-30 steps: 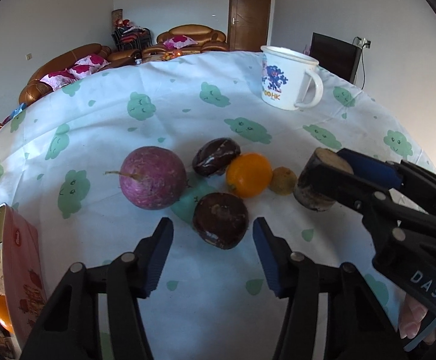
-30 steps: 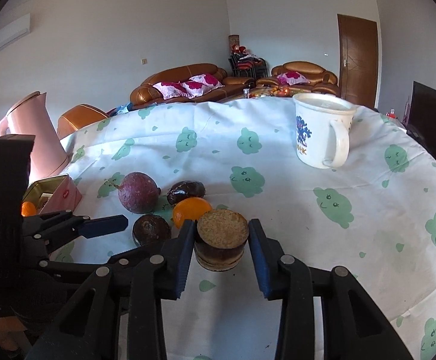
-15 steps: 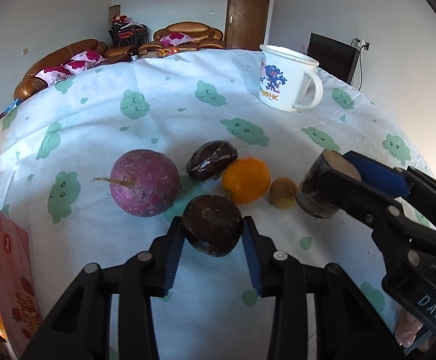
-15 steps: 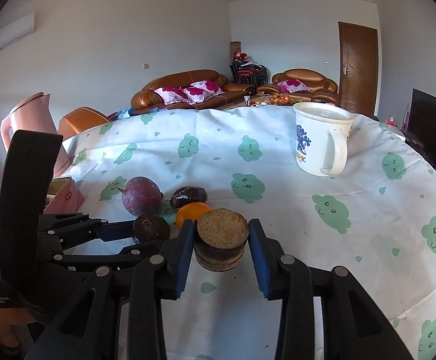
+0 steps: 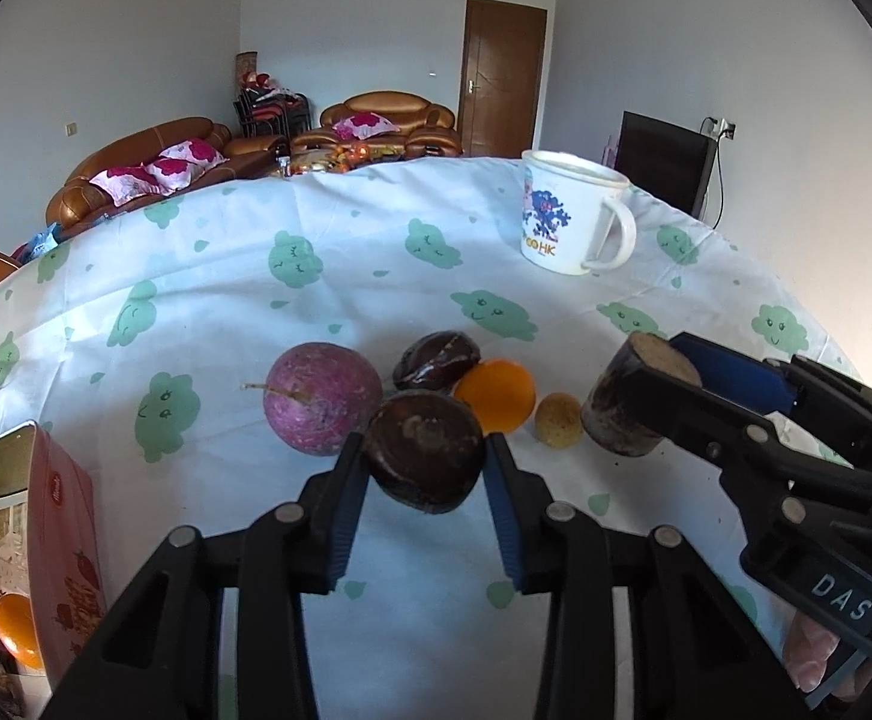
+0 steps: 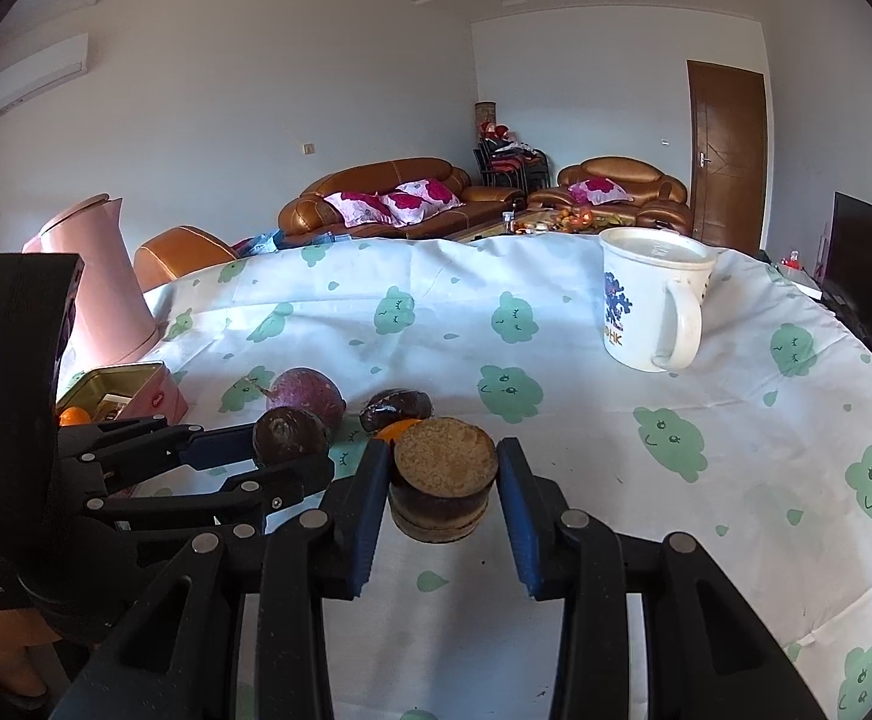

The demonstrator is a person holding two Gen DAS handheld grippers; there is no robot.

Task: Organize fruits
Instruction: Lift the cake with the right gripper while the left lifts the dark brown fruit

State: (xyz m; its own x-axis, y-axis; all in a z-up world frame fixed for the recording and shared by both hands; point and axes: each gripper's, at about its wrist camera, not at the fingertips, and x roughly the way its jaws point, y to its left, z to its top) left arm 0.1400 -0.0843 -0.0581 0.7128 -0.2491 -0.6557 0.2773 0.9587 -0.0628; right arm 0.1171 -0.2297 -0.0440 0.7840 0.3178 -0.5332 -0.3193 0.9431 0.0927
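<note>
a: since a second ago the left gripper (image 5: 425, 462) has drawn its fingers (image 5: 347, 498) in onto the dark round fruit (image 5: 425, 457), which earlier lay loose between them.

b: so it grips now?

a: yes, both blue pads press its sides, and it looks lifted just clear of the surface (image 5: 339, 282), near the front edge.

b: start from the left edge then.

a: at the left edge stands a pink tin (image 5: 57, 546) with oranges (image 5: 15, 630) in it. toward the middle lies the purple fruit (image 5: 321, 397) with a stem, just left of the held dark one.

b: and behind that?

a: another dark glossy fruit (image 5: 436, 359) touches the orange fruit (image 5: 497, 394); a small tan fruit (image 5: 559, 420) sits just right of the orange.

b: the right side?

a: the right gripper (image 6: 443, 468) is unchanged, its fingers (image 6: 368, 504) narrow and clamped on a short brown cylinder (image 6: 443, 474) with a tan grainy top, low over the cloth.

b: further right?

a: a white mug (image 6: 652, 306) with a blue print stands well apart, toward the far right edge of the surface, handle turned to the right.
</note>
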